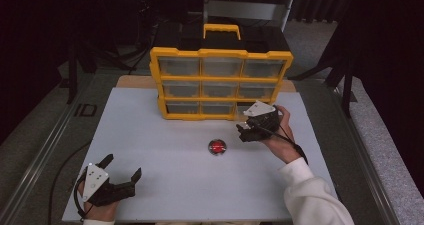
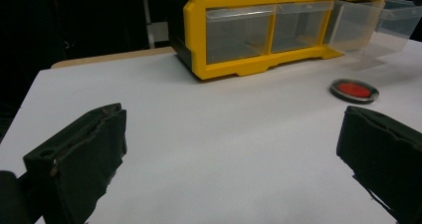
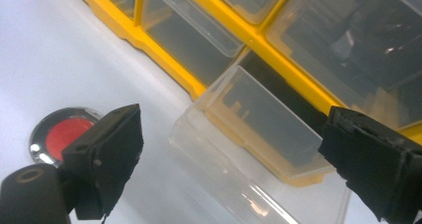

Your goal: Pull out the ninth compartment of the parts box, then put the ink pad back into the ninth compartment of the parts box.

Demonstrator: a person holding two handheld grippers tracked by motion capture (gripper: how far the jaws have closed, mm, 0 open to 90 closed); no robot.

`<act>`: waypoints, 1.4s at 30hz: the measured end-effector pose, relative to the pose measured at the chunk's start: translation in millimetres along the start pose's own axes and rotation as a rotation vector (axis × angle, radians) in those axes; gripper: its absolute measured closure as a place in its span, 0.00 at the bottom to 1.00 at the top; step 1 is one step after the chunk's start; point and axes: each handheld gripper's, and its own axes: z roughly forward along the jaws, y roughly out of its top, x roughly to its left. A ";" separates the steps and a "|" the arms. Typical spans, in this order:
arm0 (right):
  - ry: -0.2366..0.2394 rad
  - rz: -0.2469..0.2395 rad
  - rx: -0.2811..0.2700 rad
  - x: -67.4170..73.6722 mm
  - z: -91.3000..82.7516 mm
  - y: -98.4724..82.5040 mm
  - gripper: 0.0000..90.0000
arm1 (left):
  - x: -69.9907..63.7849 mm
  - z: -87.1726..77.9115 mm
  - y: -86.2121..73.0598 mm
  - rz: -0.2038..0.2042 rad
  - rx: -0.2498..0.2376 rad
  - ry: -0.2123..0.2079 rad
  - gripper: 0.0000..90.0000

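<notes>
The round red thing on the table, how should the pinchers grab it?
Probably by its silver rim, from straight above. The round red thing lies flat and low on the white table, so only its opposite edges offer a hold. The open right gripper is nearest to it.

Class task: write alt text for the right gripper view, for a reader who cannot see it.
A clear plastic drawer stands pulled out of a yellow organiser, framed between the open right tongs with nothing held. A round red-centred tin lies on the white table at lower left.
</notes>
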 end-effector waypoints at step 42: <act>0.297 -0.056 0.038 23.2 14.6 34.8 0.10 | -1.0 -1.2 0.9 0.018 0.003 0.004 0.00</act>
